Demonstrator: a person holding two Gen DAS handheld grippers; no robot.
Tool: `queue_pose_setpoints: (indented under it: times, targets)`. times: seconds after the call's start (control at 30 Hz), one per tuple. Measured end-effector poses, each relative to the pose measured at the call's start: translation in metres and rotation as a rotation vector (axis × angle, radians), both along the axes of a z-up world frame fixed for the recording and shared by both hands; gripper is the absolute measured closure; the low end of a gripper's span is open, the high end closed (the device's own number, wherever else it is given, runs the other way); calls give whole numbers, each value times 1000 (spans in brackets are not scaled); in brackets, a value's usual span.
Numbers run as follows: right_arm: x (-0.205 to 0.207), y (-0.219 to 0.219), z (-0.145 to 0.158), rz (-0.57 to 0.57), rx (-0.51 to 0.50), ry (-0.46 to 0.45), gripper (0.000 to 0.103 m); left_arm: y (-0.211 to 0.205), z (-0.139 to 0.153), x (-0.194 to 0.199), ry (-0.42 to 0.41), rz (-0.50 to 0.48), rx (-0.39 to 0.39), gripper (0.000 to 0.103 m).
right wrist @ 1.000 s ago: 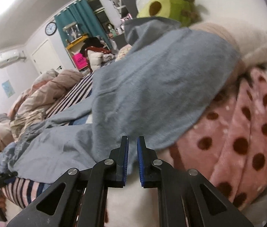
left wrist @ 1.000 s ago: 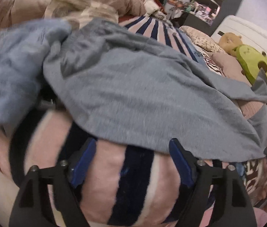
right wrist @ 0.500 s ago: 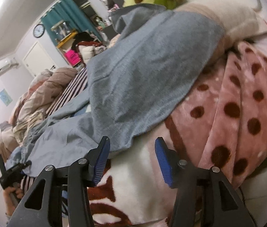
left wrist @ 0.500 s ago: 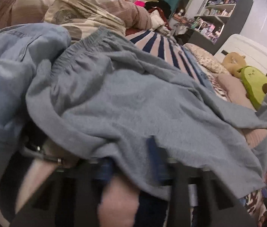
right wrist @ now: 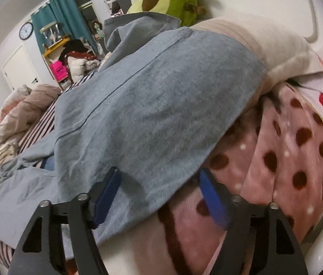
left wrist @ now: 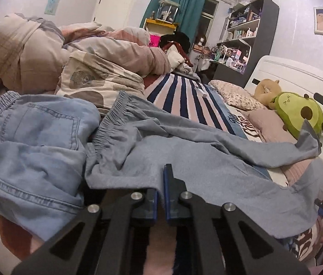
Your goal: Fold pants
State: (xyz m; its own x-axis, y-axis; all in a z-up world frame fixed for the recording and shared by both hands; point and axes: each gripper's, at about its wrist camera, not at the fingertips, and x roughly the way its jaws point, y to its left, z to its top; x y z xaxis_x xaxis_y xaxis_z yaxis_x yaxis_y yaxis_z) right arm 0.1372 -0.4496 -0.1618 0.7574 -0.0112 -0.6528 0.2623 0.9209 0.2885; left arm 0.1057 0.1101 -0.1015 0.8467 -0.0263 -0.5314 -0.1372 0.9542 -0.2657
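Grey-blue pants (left wrist: pixel 207 160) lie spread across the bed, with the elastic waist at the left and the legs running right toward the pillows. My left gripper (left wrist: pixel 161 183) is shut on the near edge of the pants, and the cloth drapes over its left finger. In the right wrist view one pant leg (right wrist: pixel 161 103) lies over a pillow and a pink dotted blanket (right wrist: pixel 287 149). My right gripper (right wrist: pixel 159 194) is opening, its blue pads apart on either side of the leg's near edge without pressing on it.
Light denim pants (left wrist: pixel 31 142) lie bunched at the left beside the grey pair. A heaped duvet (left wrist: pixel 69 57) fills the far left. A striped blanket (left wrist: pixel 184 96) covers the middle of the bed. An avocado plush (left wrist: pixel 299 112) and a pillow (right wrist: pixel 276 45) sit by the white headboard.
My left gripper went from wide open to shut on the pants' edge and rose. My right gripper went from shut to open and moved in around the leg's edge.
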Motion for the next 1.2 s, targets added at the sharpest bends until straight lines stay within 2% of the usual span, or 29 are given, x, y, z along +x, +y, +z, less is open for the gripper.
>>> queue_pose_setpoints:
  times: [0.03, 0.07, 0.1, 0.13, 0.23, 0.4, 0.53, 0.67, 0.73, 0.97, 1.1, 1.17, 1.2]
  targets:
    - [2, -1, -1, 4, 0, -5, 38, -1, -1, 3, 8, -6, 9, 100]
    - [2, -2, -1, 8, 2, -13, 46, -2, -1, 4, 12, -8, 15, 100]
    - [1, -2, 0, 16, -1, -29, 78, -2, -2, 3, 13, -10, 18, 101]
    - [0, -5, 0, 30, 8, -35, 100, -3, -1, 3, 12, -10, 20, 101]
    - [-8, -5, 9, 35, 51, -69, 100, -3, 5, 4, -1, -12, 27, 101]
    - [-10, 7, 42, 68, 10, -163, 102, -9, 19, 15, -27, -31, 71, 101]
    - [14, 15, 70, 116, -18, -198, 102, -11, 34, 29, -70, -50, 93, 102]
    - [39, 20, 86, 153, -28, -205, 103, -11, 44, 45, -97, -48, 129, 102]
    - [48, 26, 93, 169, -45, -208, 103, -10, 47, 51, -103, -46, 122, 102]
    - [36, 27, 98, 176, -29, -234, 102, -8, 38, 53, -83, -65, 90, 102]
    - [24, 19, 80, 164, 50, -180, 99, -8, 22, 51, -17, -99, 64, 102]
    - [19, 13, 66, 162, 86, -148, 87, -8, 13, 49, 11, -105, 61, 102]
    - [17, 11, 59, 162, 115, -131, 74, -8, 10, 48, 25, -107, 54, 102]
